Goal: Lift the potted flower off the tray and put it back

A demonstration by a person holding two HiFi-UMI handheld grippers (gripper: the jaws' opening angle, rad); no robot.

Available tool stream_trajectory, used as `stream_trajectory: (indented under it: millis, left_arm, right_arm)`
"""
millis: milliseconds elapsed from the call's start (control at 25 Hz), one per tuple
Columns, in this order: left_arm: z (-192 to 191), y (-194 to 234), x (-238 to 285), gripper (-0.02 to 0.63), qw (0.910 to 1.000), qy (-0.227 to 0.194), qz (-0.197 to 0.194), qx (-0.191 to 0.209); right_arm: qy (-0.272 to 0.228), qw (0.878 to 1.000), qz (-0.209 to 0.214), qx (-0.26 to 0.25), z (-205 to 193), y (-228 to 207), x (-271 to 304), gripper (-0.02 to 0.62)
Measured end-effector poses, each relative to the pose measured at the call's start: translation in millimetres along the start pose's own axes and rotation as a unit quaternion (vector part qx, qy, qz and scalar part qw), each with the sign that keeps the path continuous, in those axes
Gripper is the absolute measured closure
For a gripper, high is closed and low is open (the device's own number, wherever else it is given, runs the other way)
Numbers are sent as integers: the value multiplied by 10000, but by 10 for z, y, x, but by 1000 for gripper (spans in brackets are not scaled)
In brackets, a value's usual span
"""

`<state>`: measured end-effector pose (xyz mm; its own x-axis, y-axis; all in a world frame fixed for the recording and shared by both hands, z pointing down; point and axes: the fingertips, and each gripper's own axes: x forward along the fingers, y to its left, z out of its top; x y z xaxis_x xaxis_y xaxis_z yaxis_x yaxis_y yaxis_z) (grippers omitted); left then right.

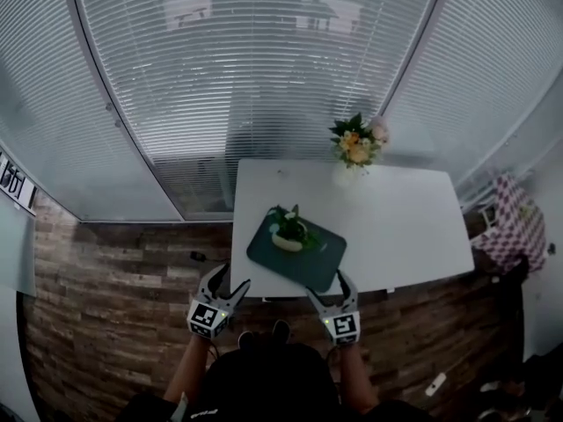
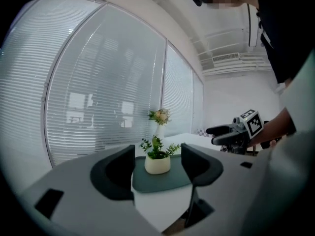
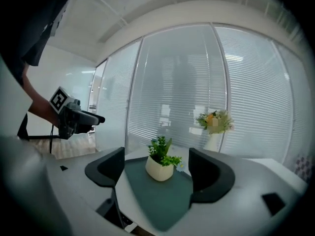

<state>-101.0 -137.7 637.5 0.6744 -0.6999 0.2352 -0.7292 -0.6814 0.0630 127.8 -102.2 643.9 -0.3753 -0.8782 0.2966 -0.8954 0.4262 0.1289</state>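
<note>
The potted flower [image 1: 288,233] stands on the dark green tray [image 1: 318,258], ahead of my fingertips and touching none. My left gripper [image 1: 231,280] and right gripper [image 1: 327,286] each hold 2 fingers spread, empty, near the white table's [image 1: 400,227] edge.

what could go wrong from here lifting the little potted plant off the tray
1. The tray has a corner at the near edge of the table; a bump from the open left gripper or right gripper might tip it.
2. The potted flower has a rounded pot under spreading leaves, so a gripper may slip or crush foliage.
</note>
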Motion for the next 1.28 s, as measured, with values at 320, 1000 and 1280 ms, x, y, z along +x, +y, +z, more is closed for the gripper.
stream_trajectory:
  millis: [320, 1000, 1280]
  left_arm:
    - [301, -341, -287, 319, 9993, -301, -136, 150]
    - [456, -580, -548, 319, 9984, -385, -322, 274]
    - [521, -475, -657, 367, 9987, -499, -72, 68]
  right_arm:
    - [-345, 9977, -252, 526, 81, 138, -444, 222]
    - [-583, 9947, -616, 578, 240, 422, -879, 222]
    - [-584, 9962, -514, 396, 361, 513, -900, 234]
